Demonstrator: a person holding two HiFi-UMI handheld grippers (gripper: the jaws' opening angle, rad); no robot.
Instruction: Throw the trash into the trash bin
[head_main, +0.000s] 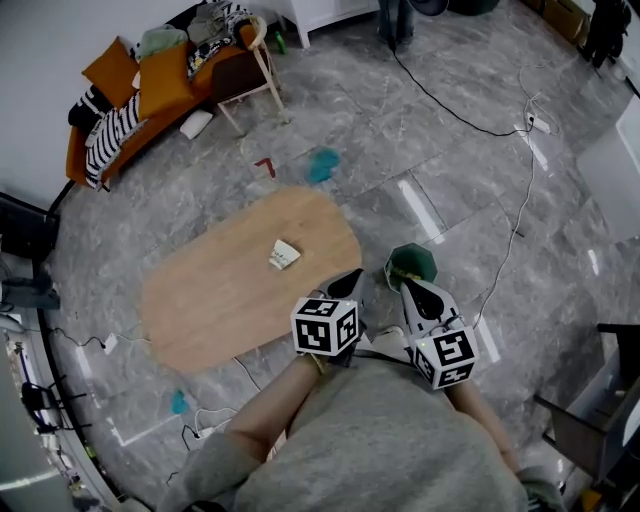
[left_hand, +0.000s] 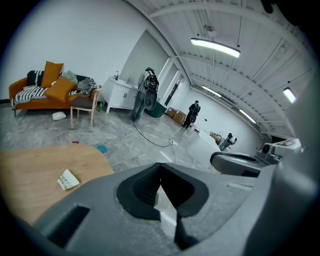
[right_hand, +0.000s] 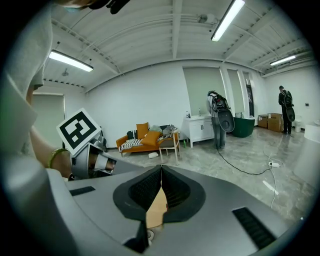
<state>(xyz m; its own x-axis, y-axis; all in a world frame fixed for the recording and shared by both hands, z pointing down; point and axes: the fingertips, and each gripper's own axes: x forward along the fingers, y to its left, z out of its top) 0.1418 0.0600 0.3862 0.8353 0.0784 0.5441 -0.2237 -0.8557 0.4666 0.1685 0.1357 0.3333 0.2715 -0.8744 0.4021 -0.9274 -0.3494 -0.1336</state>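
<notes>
The room has a shiny gray stone floor (head_main: 470, 190).

In the head view, an oval wooden table (head_main: 220, 300) stands in the middle. The trash, a small crumpled bit of paper (head_main: 284, 254), lies on the table near its right end. A green trash bin (head_main: 411, 262) stands on the floor just beside that end of the table. An orange sofa (head_main: 150, 95) with cushions is far off by the wall. A wooden chair (head_main: 250, 70) stands next to it. The left gripper (head_main: 350, 282) is at the table's edge, near the paper but not touching it. The right gripper (head_main: 408, 288) is just beside the bin.

In the left gripper view, the left gripper's (left_hand: 160, 166) jaws are pressed tight together with nothing between them. The paper (left_hand: 67, 179) lies on the table off to the left, well apart from the jaws. The sofa and chair are far back by the wall.

In the right gripper view, the right gripper's (right_hand: 161, 169) jaws also meet at their tips and hold nothing. A bit of tan shows through the thin slit below the tips. The left gripper shows at the left with its black and white marker cube (right_hand: 77, 129). The sofa is far behind.
</notes>
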